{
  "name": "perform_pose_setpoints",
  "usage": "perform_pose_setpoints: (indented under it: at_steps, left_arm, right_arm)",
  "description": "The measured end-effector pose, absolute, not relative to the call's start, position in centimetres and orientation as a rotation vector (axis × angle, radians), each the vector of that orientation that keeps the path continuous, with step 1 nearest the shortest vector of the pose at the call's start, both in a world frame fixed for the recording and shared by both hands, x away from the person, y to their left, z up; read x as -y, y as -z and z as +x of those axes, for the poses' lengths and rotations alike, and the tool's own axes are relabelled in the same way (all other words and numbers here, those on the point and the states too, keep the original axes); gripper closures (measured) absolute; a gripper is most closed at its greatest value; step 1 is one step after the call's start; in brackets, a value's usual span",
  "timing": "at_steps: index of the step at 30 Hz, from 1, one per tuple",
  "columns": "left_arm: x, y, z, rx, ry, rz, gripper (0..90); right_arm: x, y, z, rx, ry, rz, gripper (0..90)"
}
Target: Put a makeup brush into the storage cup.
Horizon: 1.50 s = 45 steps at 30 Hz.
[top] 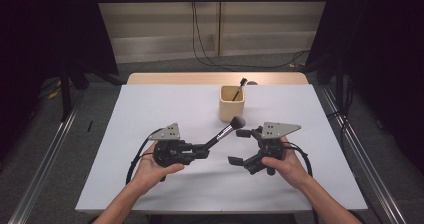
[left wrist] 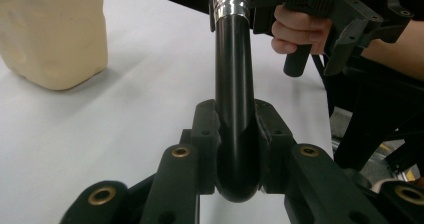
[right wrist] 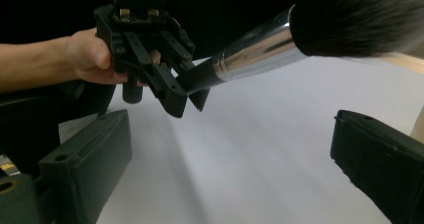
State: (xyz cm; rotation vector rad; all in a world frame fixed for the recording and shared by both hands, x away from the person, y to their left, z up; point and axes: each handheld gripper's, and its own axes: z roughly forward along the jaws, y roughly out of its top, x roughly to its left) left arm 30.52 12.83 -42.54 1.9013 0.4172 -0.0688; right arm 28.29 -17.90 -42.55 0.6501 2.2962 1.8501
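Observation:
My left gripper (top: 202, 151) is shut on the black handle of a makeup brush (top: 223, 132), which slants up and to the right and ends in a dark bristle head. In the left gripper view the handle (left wrist: 235, 79) sits clamped between the two jaws (left wrist: 236, 149). My right gripper (top: 239, 146) stands open just right of the brush, below its bristles, with nothing between its jaws. In the right gripper view its own jaws (right wrist: 230, 169) are wide apart, and the brush (right wrist: 260, 49) passes above them, with the left gripper (right wrist: 186, 96) on its handle.
A beige cup (top: 232, 105) stands behind the brush head on the white table (top: 150, 109), with a thin dark brush (top: 240, 86) leaning in it. The cup (left wrist: 52, 34) also appears at the upper left of the left gripper view. Dark frames flank the table.

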Motion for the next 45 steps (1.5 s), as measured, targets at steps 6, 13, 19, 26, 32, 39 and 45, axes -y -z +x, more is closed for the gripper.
perform_pose_setpoints:
  at_steps: [6,13,19,26,32,39,45]
  left_arm:
    - [-12.7,42.5,30.6,-0.408,0.052,1.872,74.5]
    - [-12.4,42.9,30.6,-0.411,0.04,1.878,74.4]
    - [-12.2,43.1,30.7,-0.415,0.026,1.876,74.5]
    - [-11.9,43.5,30.5,-0.401,0.027,1.895,74.5]
    - [-11.6,43.6,30.4,-0.391,0.022,1.9,74.4]
    - [-11.3,43.8,30.5,-0.381,0.022,1.914,74.4]
    - [-10.9,43.9,30.3,-0.368,0.007,1.931,74.1]
  right_arm:
    - [17.5,42.1,28.5,-2.264,-1.892,0.661,7.3]
    - [16.8,41.5,29.0,-2.241,-1.916,0.675,16.9]
    - [16.4,41.6,29.4,-2.219,-1.943,0.73,35.0]
    - [16.6,41.6,29.7,-2.188,-1.976,0.79,46.8]
    - [16.6,41.8,29.8,-2.182,-2.004,0.808,57.4]
    - [16.7,41.8,30.1,-2.169,-2.058,0.821,63.8]
    - [16.6,41.7,30.1,-2.177,-2.079,0.815,66.9]
